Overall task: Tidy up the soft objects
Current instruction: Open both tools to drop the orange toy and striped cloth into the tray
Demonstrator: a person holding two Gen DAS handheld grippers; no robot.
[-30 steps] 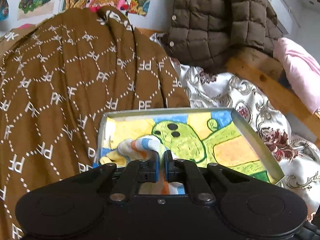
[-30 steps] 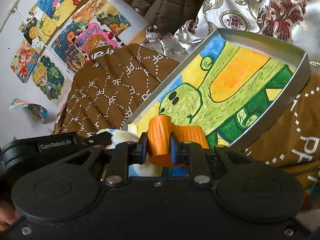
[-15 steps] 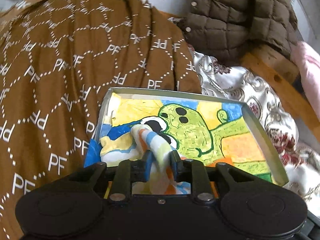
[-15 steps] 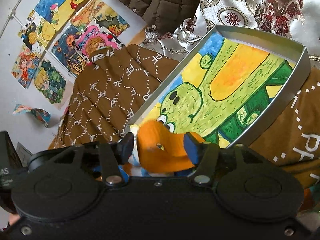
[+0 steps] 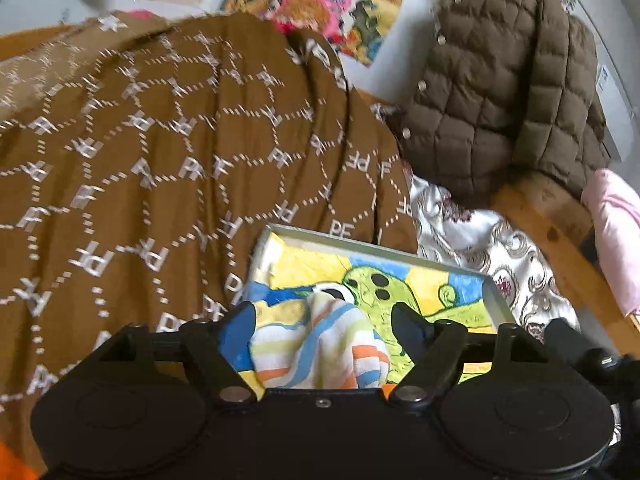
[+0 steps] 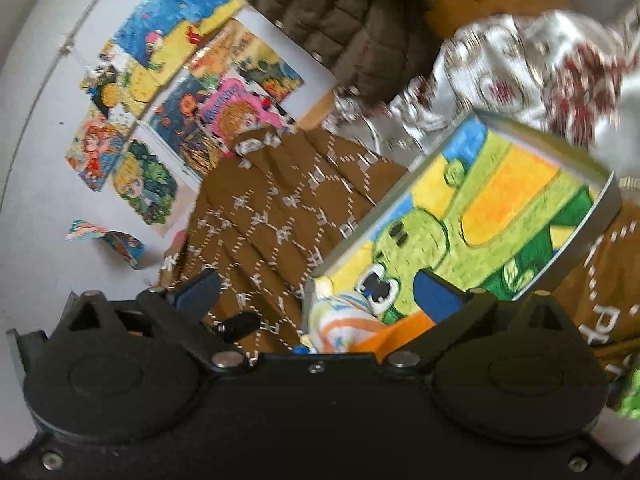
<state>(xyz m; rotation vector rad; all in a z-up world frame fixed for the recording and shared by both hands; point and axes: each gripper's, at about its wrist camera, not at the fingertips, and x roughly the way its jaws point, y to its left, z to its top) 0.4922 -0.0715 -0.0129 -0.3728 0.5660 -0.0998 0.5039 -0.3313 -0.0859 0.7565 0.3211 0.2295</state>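
Socks: two, one striped sock (image 5: 320,344), one orange sock (image 6: 394,334), both at the tray's near end.
Tray (image 6: 608,200): one, long axis running away, lying on a brown blanket (image 5: 160,160).
Left gripper (image 5: 320,324): spread, released.
Right gripper (image 6: 320,288): spread, released.
Room: far end of tray bare.
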